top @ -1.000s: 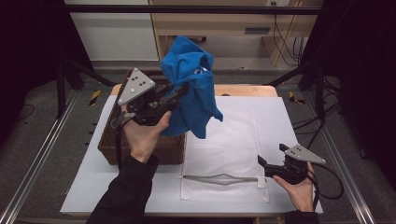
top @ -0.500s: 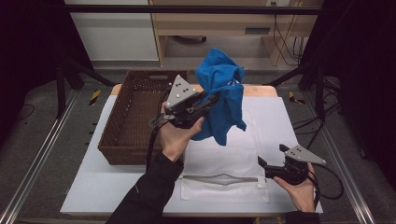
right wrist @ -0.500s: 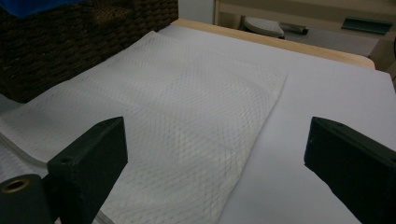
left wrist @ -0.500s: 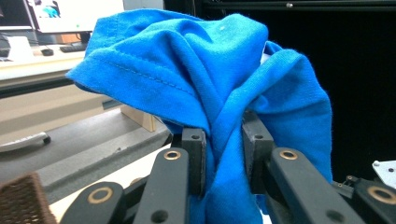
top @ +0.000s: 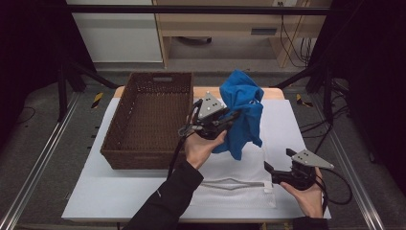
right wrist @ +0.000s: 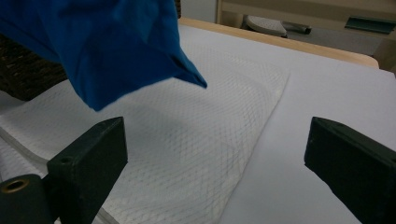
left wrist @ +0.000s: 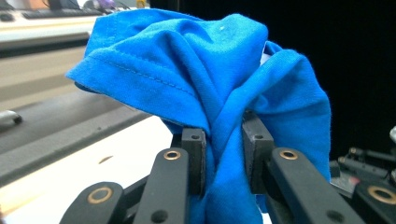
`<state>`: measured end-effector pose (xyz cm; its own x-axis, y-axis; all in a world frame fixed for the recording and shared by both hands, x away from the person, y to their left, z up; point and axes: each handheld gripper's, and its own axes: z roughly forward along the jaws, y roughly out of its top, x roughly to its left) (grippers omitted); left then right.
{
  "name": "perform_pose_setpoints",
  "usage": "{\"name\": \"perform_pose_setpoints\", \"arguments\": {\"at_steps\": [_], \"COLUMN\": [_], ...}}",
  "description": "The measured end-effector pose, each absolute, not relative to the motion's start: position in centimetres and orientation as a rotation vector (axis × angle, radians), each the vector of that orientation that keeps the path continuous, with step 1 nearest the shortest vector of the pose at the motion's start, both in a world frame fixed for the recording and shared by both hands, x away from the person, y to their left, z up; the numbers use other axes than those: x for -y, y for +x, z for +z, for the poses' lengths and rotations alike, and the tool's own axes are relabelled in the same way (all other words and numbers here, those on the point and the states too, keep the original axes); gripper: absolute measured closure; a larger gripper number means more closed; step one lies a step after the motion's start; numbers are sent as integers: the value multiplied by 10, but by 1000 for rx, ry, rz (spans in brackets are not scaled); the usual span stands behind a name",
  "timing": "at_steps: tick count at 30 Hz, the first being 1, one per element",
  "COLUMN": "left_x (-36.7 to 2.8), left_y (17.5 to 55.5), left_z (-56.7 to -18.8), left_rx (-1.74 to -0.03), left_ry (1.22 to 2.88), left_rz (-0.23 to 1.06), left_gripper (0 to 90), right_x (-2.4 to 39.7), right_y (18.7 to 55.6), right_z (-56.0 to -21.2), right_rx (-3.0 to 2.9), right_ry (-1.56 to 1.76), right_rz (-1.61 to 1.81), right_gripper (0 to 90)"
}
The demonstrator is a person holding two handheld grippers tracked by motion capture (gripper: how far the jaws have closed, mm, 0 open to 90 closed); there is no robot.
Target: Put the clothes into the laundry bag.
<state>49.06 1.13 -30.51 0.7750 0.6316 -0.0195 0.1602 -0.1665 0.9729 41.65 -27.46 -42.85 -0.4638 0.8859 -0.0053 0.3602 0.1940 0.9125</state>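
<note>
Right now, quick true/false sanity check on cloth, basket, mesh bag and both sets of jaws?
1. The left gripper has its jaws closed on the blue cloth. True.
2. The blue cloth lies inside the wicker basket. False: it hangs in the air to the right of the basket, above the white mesh bag.
3. The right gripper has its jaws wide apart with nothing between them. True.
4. The mesh bag is inside the basket. False: it lies flat on the white table top, to the right of the basket.
5. The right gripper grips the mesh bag's zipper. False: it holds nothing and sits by the bag's right edge.
</note>
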Motion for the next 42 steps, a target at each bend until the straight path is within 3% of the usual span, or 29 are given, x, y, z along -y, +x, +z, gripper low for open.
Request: {"name": "perform_pose_setpoints", "arguments": {"at_steps": [35, 42], "left_x": [31, 28], "left_y": [517, 518], "left_z": [-433, -446], "left_rx": [-726, -730], "left_ry": [1956, 1997], "left_rz": [328, 311], "left_gripper": [725, 622], "right_x": [275, 275], "right_y": [418, 418], "right_z": [-432, -431], "right_rx": [-1938, -1929], "right_ry": [1178, 1188], "right_rz": [1228, 1230], "right_gripper": [67, 71]}}
